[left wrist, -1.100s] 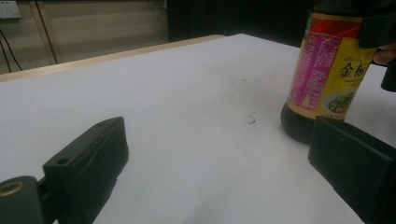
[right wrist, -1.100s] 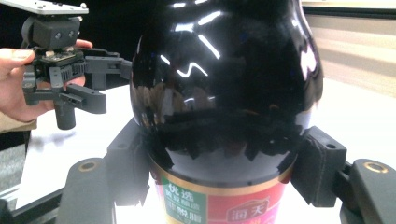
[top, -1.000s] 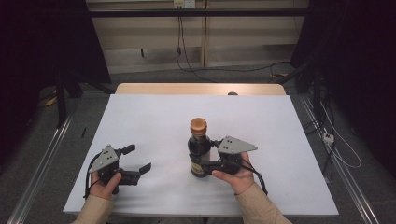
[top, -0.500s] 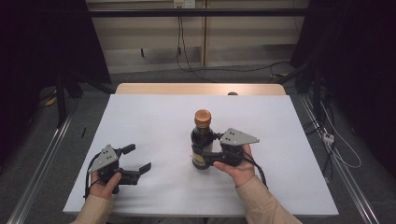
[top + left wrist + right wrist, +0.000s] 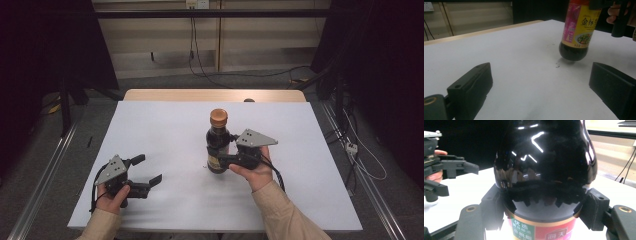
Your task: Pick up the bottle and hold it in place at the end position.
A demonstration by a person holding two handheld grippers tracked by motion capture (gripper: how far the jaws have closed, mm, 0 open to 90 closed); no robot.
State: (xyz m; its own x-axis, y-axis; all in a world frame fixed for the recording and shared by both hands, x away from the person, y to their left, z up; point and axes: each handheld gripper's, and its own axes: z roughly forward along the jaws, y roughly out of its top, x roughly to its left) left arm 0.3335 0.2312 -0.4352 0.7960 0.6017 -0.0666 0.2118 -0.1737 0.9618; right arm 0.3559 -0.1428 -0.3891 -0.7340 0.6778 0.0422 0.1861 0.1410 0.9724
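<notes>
The white worktop (image 5: 165, 130) is taking up most of the high view, with a strip of bare wood showing along its far edge and cables lying on the floor beyond. Right of centre, a dark sauce bottle (image 5: 218, 142) with an orange-brown cap is standing upright in the grip of the right gripper (image 5: 223, 161), which is coming in from the bottle's right side.

The left gripper view is showing what the high view is not: the bottle's rounded base (image 5: 573, 51) is hanging just clear of the white surface, with a faint shadow under it and a small dark speck (image 5: 557, 66) lying on the sheet close by. It is also showing the yellow and pink label with printed characters. The right gripper view is bringing the glossy black shoulder of the bottle (image 5: 544, 165) close up, with a red and green label band below it.

The right gripper's jaws are pressing on either side of the bottle's body at the top of the label, closed firmly on it. The left gripper (image 5: 147, 170) is resting at the near left of the worktop, well apart from the bottle, its jaws standing wide open with nothing between them.
</notes>
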